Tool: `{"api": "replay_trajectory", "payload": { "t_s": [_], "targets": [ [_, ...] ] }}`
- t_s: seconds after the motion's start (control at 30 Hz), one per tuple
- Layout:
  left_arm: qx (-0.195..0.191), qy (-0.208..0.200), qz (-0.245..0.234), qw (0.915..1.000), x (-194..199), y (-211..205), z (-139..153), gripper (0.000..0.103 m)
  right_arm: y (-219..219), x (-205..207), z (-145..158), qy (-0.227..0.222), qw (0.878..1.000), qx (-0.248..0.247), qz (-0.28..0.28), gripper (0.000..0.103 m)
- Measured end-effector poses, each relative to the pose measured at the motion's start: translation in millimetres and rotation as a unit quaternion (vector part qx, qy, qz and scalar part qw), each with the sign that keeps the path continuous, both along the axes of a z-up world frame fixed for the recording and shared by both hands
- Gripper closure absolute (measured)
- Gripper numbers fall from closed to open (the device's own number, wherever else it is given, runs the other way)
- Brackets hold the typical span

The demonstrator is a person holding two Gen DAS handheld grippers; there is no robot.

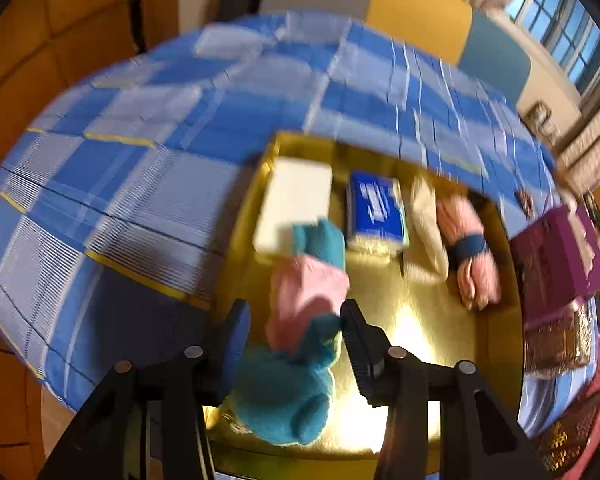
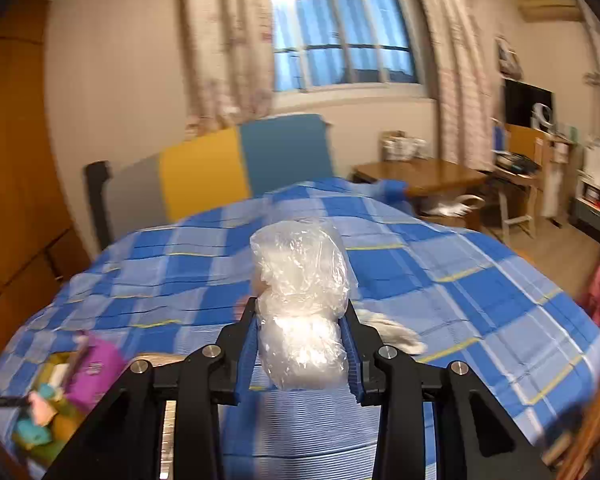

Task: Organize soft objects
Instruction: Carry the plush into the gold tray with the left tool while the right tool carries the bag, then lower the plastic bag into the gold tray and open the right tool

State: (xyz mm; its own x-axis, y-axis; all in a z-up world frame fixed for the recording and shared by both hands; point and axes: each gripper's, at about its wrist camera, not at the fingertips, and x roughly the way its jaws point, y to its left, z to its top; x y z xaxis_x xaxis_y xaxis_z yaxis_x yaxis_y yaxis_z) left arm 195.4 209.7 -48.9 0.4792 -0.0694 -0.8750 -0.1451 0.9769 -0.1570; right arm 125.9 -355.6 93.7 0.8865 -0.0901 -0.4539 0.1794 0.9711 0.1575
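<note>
The left gripper (image 1: 296, 320) points down and forward over a shallow gold box (image 1: 412, 320) that sits on a bed covered in a blue plaid sheet (image 1: 140, 168). Its jaws stand fairly narrow around a teal and pink plush toy (image 1: 300, 320); the toy's teal lower half bulges out beneath the fingers, and its pink middle and teal top stretch ahead of the tips. The picture is blurred, so the exact contact on the left pad is hard to read.

Inside the box beyond the toy lie a white block (image 1: 296, 208), a blue packet (image 1: 376, 208), a cream bundle (image 1: 424, 232) and a pink bundle with a blue band (image 1: 472, 248), side by side. A purple box (image 1: 556, 256) stands at the gold box's right edge.

The right gripper (image 2: 302, 336) is held level above the bed, aimed toward the headboard (image 2: 220, 168) and window (image 2: 340, 32). Its jaws clamp a clear plastic-wrapped white bundle (image 2: 300, 300), which rises upright past the fingertips.
</note>
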Motion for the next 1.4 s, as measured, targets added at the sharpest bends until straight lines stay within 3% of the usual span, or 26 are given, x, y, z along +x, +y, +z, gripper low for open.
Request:
{"api": "replay_trajectory", "payload": {
  "t_s": [0.17, 0.37, 0.53, 0.7, 1.0, 1.33, 1.4],
  "targets": [
    [-0.029, -0.051, 0.023, 0.998, -18.5, 3.1, 11.5, 0.055, 67.3, -2.2, 12.4, -0.004, 0.996, 0.01, 0.086, 0.065],
    [-0.09, -0.081, 0.025, 0.9924, -50.6, -5.4, 7.0, 0.055, 160.2, 0.3, 9.1, 0.014, 0.981, 0.007, 0.192, 0.065],
    [-0.102, -0.089, 0.024, 0.9905, -73.6, -14.0, -0.8, 0.055, 236.9, 15.1, -15.7, 0.061, 0.963, 0.014, 0.262, 0.065],
    [-0.095, -0.101, 0.029, 0.9899, -88.3, -11.1, -5.5, 0.055, 295.0, 37.7, -55.7, 0.13, 0.939, 0.052, 0.313, 0.065],
    [-0.117, -0.104, 0.051, 0.9863, -103.0, 7.7, -12.1, 0.055, 367.2, 78.8, -134.2, 0.251, 0.915, 0.065, 0.311, 0.065],
    [-0.132, -0.107, 0.084, 0.9818, -111.4, 30.7, -17.0, 0.055, 411.5, 105.3, -165.0, 0.279, 0.909, 0.06, 0.304, 0.062],
    [-0.134, -0.105, 0.088, 0.9815, -111.5, 32.9, -18.1, 0.055, 415.0, 108.3, -168.0, 0.279, 0.907, 0.065, 0.308, 0.054]
  ]
}}
